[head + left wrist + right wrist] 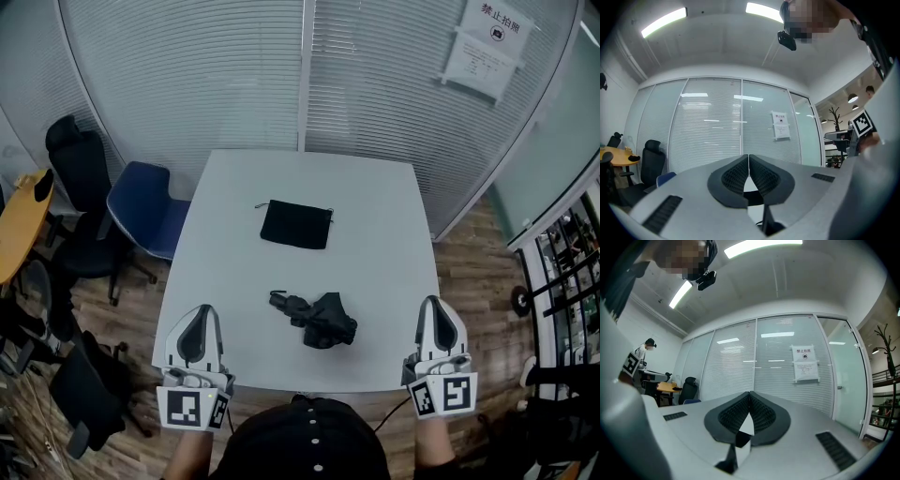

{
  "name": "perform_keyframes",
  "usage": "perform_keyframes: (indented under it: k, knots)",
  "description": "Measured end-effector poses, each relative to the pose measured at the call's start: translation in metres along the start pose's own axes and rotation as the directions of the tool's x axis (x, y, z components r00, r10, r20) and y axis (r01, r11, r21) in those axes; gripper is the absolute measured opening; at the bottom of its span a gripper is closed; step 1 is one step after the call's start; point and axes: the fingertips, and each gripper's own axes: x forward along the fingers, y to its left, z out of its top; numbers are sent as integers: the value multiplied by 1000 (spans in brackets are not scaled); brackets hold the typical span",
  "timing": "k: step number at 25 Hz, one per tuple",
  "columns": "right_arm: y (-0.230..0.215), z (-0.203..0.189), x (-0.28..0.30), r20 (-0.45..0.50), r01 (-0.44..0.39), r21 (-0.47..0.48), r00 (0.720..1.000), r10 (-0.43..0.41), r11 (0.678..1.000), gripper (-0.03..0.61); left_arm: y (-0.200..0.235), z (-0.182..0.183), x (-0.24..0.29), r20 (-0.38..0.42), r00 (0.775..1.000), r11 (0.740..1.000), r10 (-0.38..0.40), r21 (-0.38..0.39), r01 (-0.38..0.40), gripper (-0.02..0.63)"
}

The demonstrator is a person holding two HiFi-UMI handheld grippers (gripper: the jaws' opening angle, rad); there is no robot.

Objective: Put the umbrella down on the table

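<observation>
A folded black umbrella lies on the white table, a little in front of its middle. A flat black pouch lies farther back on the table. My left gripper hovers at the table's near left corner, jaws shut with nothing between them. My right gripper hovers at the near right corner, also shut and empty. Both sit well apart from the umbrella. In the left gripper view my left gripper shows its pads meeting, and my right gripper does the same in the right gripper view.
A blue chair stands at the table's left side, with black office chairs and a yellow table beyond. Glass walls with blinds close off the back. Wooden floor lies to the right.
</observation>
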Motion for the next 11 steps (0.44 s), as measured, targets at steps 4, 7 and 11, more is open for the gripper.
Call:
perform_keyframes:
  k: [4,7,11]
  knots:
    - [2,-1,2,1,-2,-2,1000,2,1000,29,1,-1,-1,-1,1000,1000,1,-2,-1,20]
    - [3,0,5,1,-3,-11,1000,3,1000,29,2,-1,1,-4,1000,1000,0,-3,0,20]
    - [5,-1,9,-3,-6,-19,1000,6,1000,29,4,-1,2,-4,1000,1000,2,-4,-2,20]
